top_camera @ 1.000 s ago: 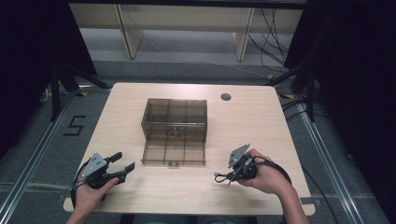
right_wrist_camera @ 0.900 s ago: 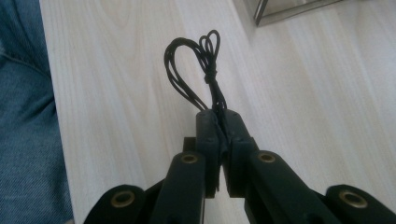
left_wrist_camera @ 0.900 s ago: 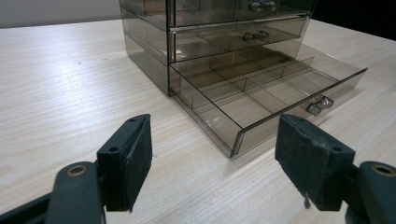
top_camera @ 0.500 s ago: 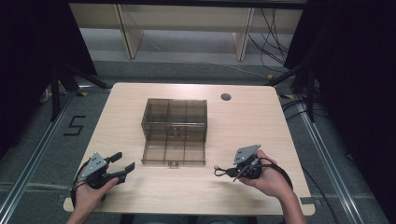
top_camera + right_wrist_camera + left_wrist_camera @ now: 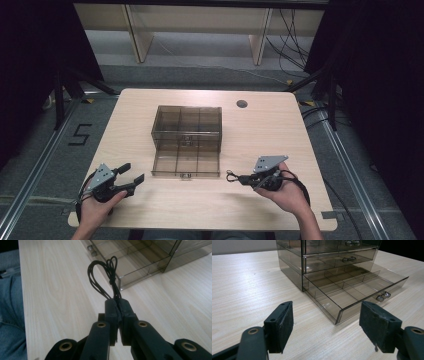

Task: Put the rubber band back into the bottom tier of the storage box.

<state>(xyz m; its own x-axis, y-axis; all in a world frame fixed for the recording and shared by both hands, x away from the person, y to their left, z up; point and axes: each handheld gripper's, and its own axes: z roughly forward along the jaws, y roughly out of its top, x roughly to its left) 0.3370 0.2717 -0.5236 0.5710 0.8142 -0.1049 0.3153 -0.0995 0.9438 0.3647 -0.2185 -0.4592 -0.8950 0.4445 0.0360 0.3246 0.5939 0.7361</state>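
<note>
Black thin cord [image 5: 110, 275], tied in loops, is pinched in the right gripper [image 5: 117, 302] near the open bottom drawer [image 5: 352, 290]. I think it is light, soft and floppy, best held at the knot. The left gripper [image 5: 325, 322] stands wide, with nothing in it. The floor [image 5: 50, 155] shows a "5" [image 5: 80, 135].

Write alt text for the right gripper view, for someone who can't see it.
The right gripper has its two black jaws shut on a knotted loop of thin black cord, held above the pale wooden table. Beyond it stands a smoky transparent plastic drawer box with its bottom drawer pulled open.
</note>
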